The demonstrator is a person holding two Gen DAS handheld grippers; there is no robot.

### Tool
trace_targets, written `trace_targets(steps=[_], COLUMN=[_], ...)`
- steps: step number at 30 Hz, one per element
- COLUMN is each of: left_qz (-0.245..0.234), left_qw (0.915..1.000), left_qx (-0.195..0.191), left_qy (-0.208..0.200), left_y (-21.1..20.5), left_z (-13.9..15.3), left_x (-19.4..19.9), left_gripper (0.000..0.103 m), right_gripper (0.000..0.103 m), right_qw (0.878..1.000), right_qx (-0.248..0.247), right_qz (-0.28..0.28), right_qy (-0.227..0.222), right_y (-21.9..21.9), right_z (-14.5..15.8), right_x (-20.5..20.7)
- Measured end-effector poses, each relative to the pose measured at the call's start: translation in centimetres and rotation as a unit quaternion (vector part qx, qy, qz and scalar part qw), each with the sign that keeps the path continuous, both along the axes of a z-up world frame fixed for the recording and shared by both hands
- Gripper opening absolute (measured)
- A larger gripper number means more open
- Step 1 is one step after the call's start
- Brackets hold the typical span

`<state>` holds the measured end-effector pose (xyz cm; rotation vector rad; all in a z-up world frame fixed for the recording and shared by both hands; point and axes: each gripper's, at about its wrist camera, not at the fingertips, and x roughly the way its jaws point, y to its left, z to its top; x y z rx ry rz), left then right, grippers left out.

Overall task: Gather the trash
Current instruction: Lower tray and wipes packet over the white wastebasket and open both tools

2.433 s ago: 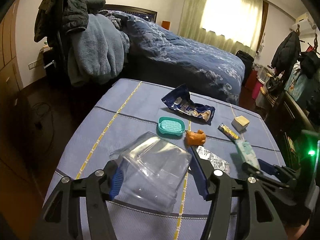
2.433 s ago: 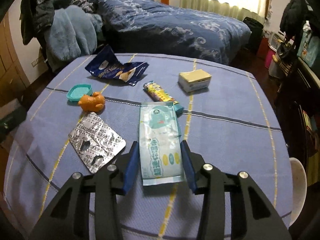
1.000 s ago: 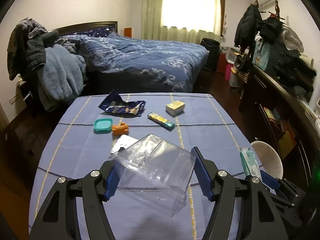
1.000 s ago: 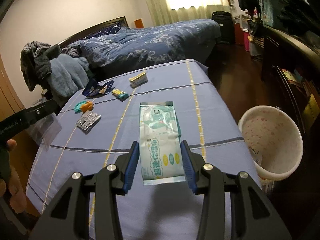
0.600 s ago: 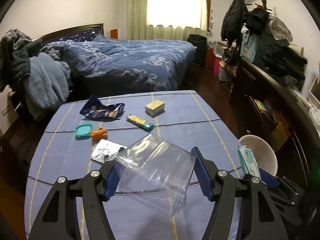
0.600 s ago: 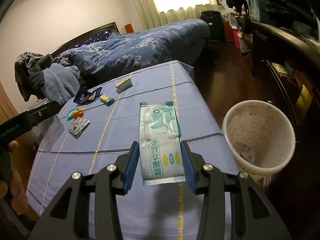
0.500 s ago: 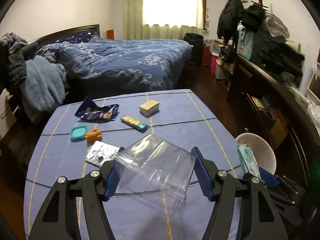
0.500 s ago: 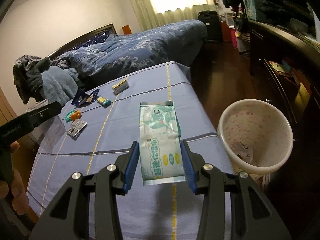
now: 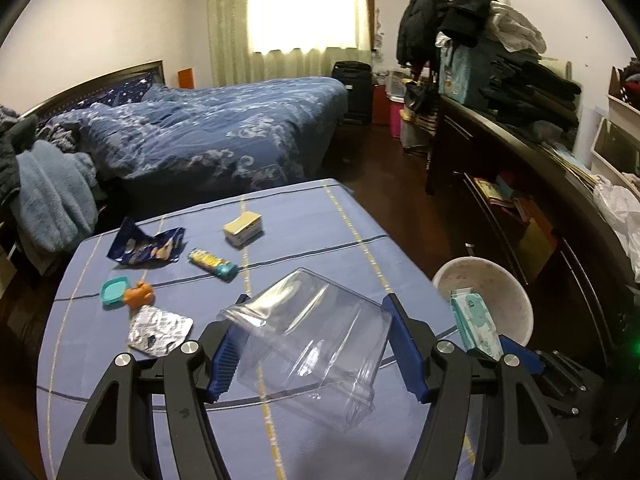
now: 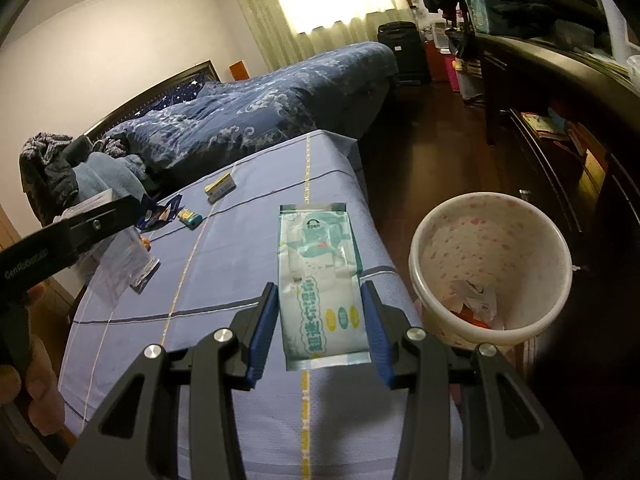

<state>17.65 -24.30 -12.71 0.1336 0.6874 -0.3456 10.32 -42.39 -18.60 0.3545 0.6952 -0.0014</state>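
Bedroom floor, bin (image 10: pixel 490 264) holding scraps (image 10: pixel 476 296)

Clear plastic container (image 9: pixel 308 344) between jaws

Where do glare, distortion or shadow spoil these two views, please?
Left wrist view: the window is blown out white and the clear plastic box carries faint reflections. Right wrist view: fisheye bends the bed and dresser; the lower right corner is dark.

A bedroom with white walls (image 9: pixel 132 16) and a dark wood floor (image 10: pixel 436 128). A bed (image 9: pixel 224 132) (blue patterned quilt) sits under a bright curtained window (image 9: pixel 304 4); a dark dresser (image 9: pixel 520 168) lines one wall.
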Motion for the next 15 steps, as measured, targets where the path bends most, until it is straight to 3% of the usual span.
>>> trace_targets(steps=[9,15], left_qz=[-0.041,-0.087], left_qw=[0.9991,0.9961], left_qx=[0.009,0.013], left_qy=[-0.006,-0.001], left_y=[-3.9,-8.0], left_z=[0.1,-0.7], left_x=[0.5,1.4], left_gripper=[0.066,0.066], right_gripper=[0.043,0.043], right_qw=[0.999,0.995], right_qx=[0.010,0.015], right_qz=[-0.039,-0.097], right_qy=[-0.010,-0.008], right_y=[-3.4,-7.9], right_z=[0.2,-0.4], right_x=[-1.0,-1.8])
